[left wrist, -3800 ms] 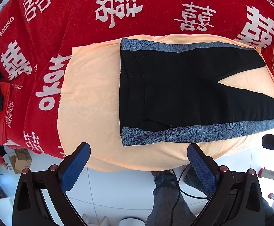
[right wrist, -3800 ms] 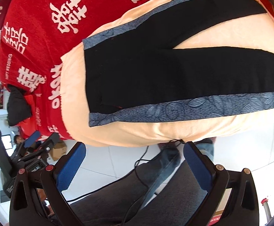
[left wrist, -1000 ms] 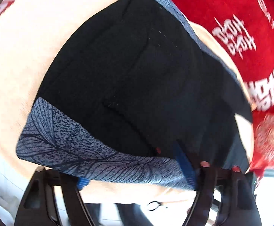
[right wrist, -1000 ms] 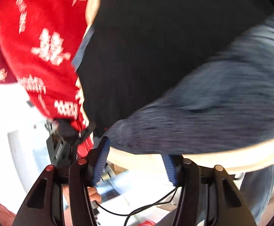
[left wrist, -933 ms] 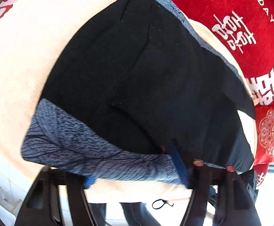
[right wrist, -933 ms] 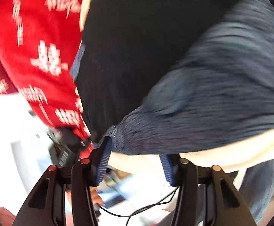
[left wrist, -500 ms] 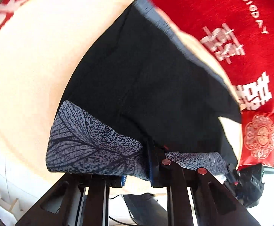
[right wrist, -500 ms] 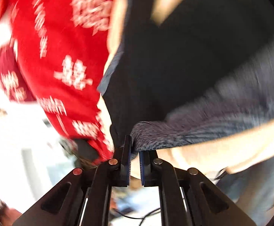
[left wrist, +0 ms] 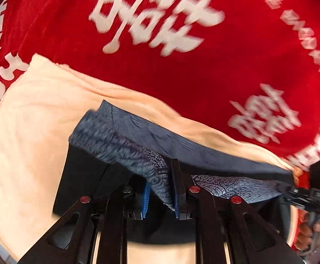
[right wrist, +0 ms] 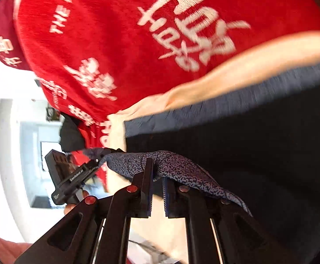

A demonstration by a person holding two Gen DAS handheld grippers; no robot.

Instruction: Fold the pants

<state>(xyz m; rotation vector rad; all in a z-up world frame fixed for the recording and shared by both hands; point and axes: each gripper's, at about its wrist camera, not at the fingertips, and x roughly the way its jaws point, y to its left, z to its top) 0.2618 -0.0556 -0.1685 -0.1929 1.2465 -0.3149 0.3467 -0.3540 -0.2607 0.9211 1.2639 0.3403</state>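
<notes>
Ahead of both your claws, the red cloth (left wrist: 182, 66) with white characters carries the peach towel (left wrist: 27, 121). The pants (right wrist: 248, 143) lie on that towel. Your left gripper (left wrist: 160, 182) is clenched on their patterned side band. Your right gripper (right wrist: 157, 176) grasps the same band, lifted above the black fabric.

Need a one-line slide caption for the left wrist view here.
Left gripper shut on the patterned side stripe of the pants, lifted over a peach cloth.
</notes>
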